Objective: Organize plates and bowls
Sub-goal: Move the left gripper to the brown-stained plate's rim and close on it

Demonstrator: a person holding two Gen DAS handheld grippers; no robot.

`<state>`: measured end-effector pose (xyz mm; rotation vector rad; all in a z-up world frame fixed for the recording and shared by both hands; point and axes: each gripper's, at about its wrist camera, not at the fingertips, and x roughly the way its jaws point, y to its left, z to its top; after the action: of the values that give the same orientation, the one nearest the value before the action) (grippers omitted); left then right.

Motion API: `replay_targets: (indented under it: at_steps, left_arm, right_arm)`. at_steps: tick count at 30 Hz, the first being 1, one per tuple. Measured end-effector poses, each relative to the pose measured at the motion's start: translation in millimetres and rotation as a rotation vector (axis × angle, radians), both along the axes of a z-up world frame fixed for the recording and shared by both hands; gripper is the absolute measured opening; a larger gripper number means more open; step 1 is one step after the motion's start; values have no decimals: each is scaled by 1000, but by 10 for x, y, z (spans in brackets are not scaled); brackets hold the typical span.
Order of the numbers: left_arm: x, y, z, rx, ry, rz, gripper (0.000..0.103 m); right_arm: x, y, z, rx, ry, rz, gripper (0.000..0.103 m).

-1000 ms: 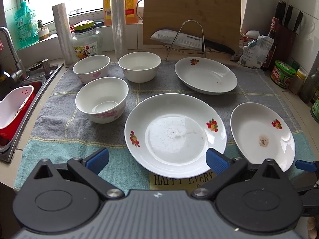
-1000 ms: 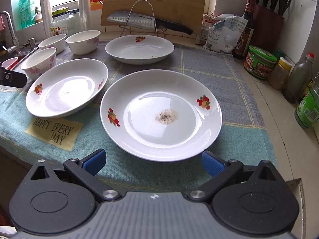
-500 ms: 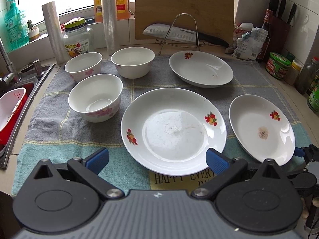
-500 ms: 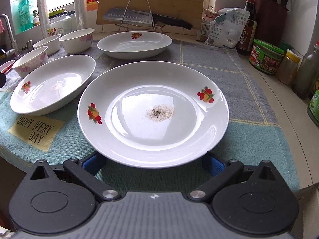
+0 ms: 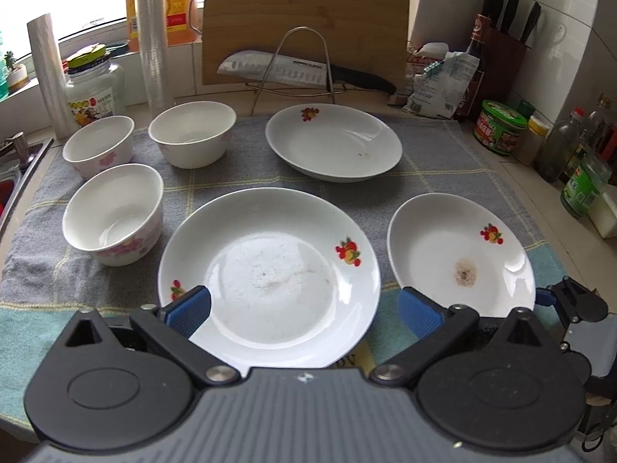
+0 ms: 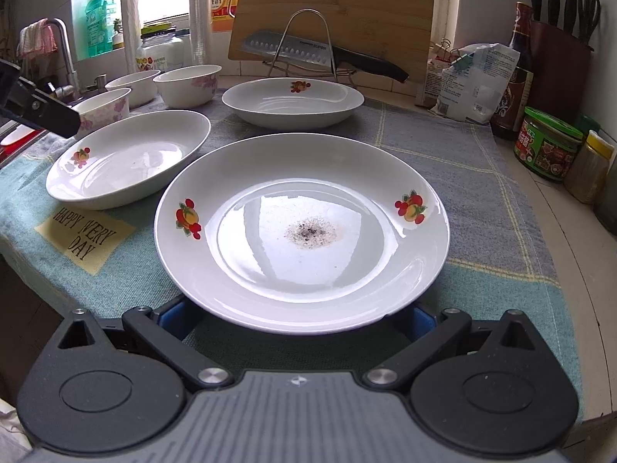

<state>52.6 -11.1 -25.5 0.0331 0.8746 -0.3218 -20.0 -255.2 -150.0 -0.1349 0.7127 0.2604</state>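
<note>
Three white plates with fruit prints lie on a towel [image 5: 443, 154]. The middle plate [image 5: 270, 274] sits between the open fingers of my left gripper [image 5: 304, 308], whose left pad [image 5: 189, 308] overlaps its near rim. The right plate [image 6: 300, 227], with a dark stain, lies between the open fingers of my right gripper [image 6: 297, 318], whose pads are under its near rim. This plate also shows in the left wrist view [image 5: 459, 258]. The far plate [image 5: 333, 141] lies behind. Three white bowls [image 5: 113, 214] [image 5: 98, 144] [image 5: 193, 133] stand at the left.
A knife on a wire rack [image 5: 304, 73] and a cutting board [image 5: 308, 19] stand at the back. Jars and bottles [image 5: 501, 125] line the right side, with a knife block [image 6: 561, 50]. A sink [image 5: 15, 166] is at the left. A "HAPPY EVERY DAY" label [image 6: 85, 237] is on the towel's front.
Both grippers have moved forward towards the plates. The left pad now overlaps the middle plate's rim. The right gripper's pads stay under the stained plate's rim.
</note>
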Motion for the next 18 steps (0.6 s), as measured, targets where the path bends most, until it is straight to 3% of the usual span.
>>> replay_targets:
  at_steps: [7,18]
  left_arm:
    - [73,-332,24,-9,14,-52,102]
    - [266,-622,57,56,11,-171,102]
  right_arm:
    - [28,-105,-10,-1,-18,77,103]
    - [86,-136,-2,-3,-8,107,103]
